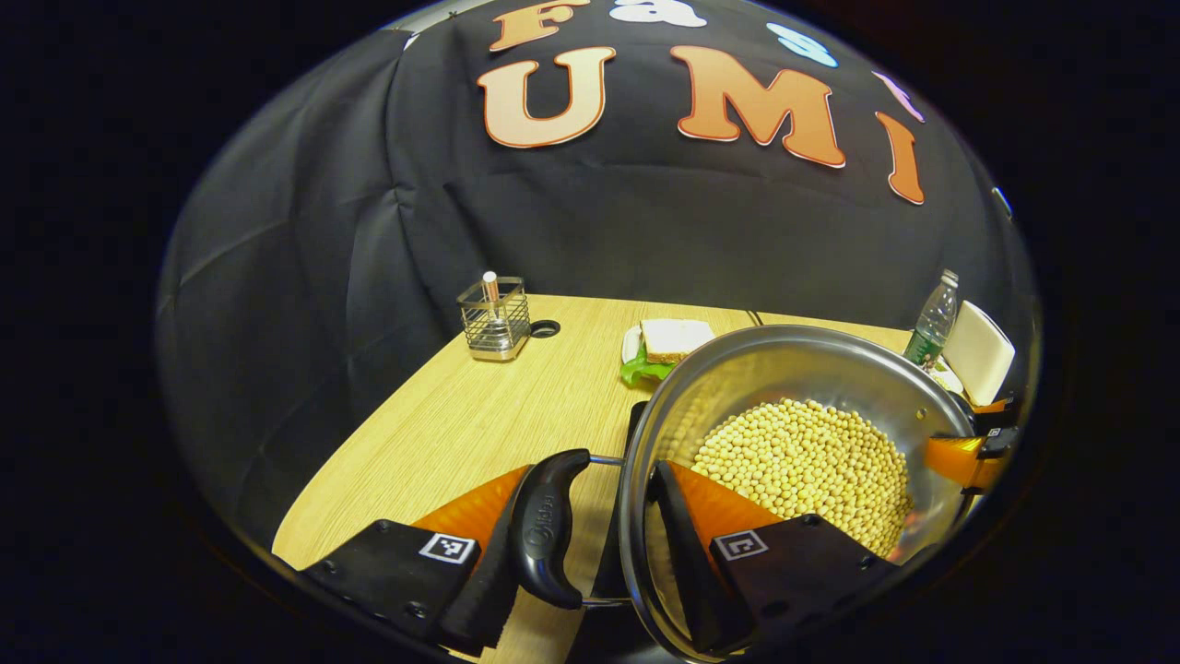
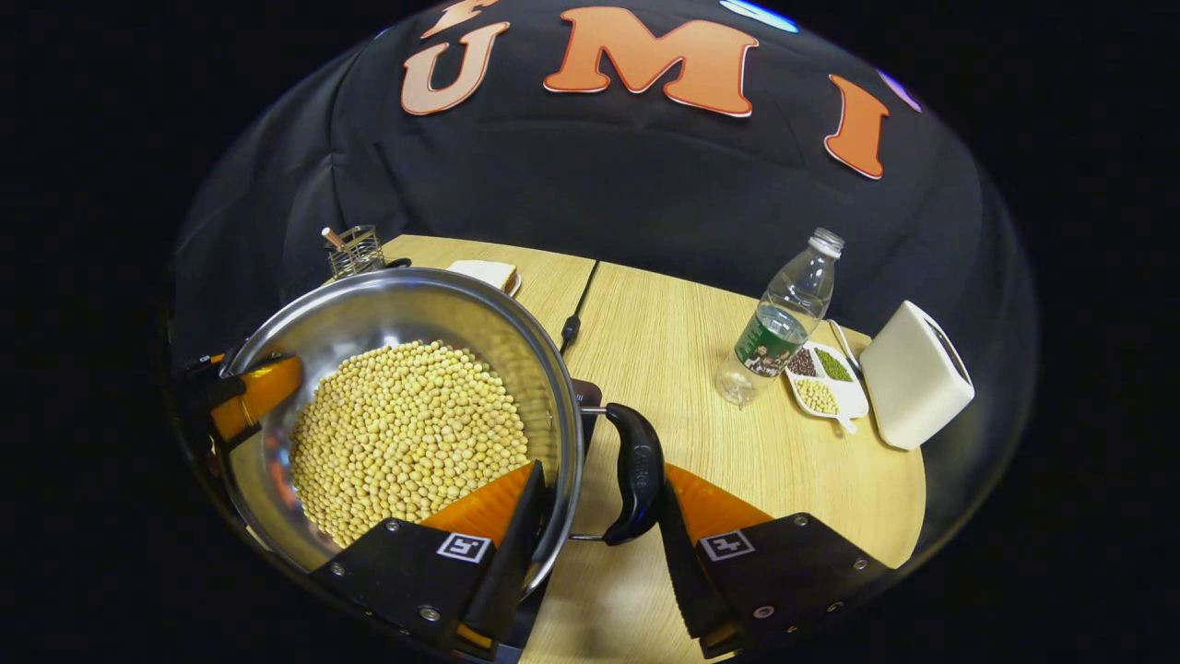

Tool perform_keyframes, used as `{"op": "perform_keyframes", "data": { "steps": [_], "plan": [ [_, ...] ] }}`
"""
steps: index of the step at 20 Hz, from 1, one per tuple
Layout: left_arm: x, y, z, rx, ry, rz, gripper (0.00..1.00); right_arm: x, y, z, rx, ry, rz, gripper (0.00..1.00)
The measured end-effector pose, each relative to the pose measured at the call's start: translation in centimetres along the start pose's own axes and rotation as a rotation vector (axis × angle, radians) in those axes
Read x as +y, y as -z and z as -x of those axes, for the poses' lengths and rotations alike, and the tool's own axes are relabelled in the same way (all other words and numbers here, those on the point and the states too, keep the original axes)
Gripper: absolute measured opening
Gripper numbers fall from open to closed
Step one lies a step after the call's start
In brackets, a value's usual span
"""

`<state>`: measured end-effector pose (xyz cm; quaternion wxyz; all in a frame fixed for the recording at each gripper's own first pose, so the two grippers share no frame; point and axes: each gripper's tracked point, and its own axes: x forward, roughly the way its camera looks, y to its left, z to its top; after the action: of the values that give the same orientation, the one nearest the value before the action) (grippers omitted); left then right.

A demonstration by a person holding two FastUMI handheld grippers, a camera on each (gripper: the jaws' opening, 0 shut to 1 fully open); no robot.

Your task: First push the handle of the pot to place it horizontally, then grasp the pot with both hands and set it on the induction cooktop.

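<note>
A light wooden table (image 2: 664, 350) carries everything. On it stand a wire holder (image 1: 495, 321) near the far corner, a plate with a sandwich (image 1: 671, 343), a clear water bottle (image 2: 782, 323), a small divided dish of beans (image 2: 823, 380) just beside the bottle, and a white box-shaped appliance (image 2: 914, 376). A black cable (image 2: 579, 300) runs across the tabletop.

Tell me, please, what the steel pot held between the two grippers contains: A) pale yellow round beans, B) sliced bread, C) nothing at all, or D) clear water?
A: in the right gripper view the pot holds a heap of small pale yellow round beans, with the right gripper straddling its rim and side handle; the left gripper view shows the same beans.
</note>
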<state>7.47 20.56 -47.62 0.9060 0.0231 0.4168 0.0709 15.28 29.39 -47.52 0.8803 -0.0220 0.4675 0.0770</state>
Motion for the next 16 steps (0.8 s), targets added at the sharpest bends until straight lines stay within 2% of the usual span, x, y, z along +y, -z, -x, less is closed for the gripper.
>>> {"op": "perform_keyframes", "data": {
  "steps": [4, 7, 8, 10, 11, 12, 14, 15, 16],
  "plan": [
    [0.3, 0.4, -0.7, 0.032, -0.005, -0.009, 0.81, 0.2, -0.4, 0.0, -0.008, 0.0, 0.0, 0.68],
    [0.7, -0.1, -0.3, 0.033, -0.009, -0.022, 0.82, -0.1, -1.3, 0.9, -0.042, -0.009, -0.007, 0.75],
    [0.9, -0.7, 0.1, 0.025, -0.02, -0.033, 0.85, -0.3, -2.3, 1.5, -0.076, -0.015, -0.019, 0.76],
    [1.1, -3.4, 1.1, -0.06, -0.041, -0.057, 0.82, -0.8, -3.5, 2.8, -0.126, -0.019, -0.016, 0.76],
    [1.2, -4.8, 2.2, -0.099, -0.053, -0.071, 0.89, -1.1, -4.2, 3.8, -0.153, -0.017, -0.009, 0.76],
    [1.3, -6.3, 3.3, -0.135, -0.062, -0.083, 0.85, -1.4, -5.1, 4.9, -0.189, -0.015, -0.004, 0.76],
    [0.4, -9.0, 5.5, -0.2, -0.051, -0.089, 0.88, -2.4, -7.0, 7.5, -0.273, -0.008, -0.001, 0.77],
    [-0.4, -9.8, 6.7, -0.231, -0.034, -0.084, 0.84, -3.0, -7.7, 8.9, -0.317, 0.001, -0.002, 0.78],
    [-1.0, -10.9, 7.8, -0.263, -0.02, -0.072, 0.86, -3.7, -8.6, 10.3, -0.363, 0.009, 0.0, 0.78]
  ]
}}
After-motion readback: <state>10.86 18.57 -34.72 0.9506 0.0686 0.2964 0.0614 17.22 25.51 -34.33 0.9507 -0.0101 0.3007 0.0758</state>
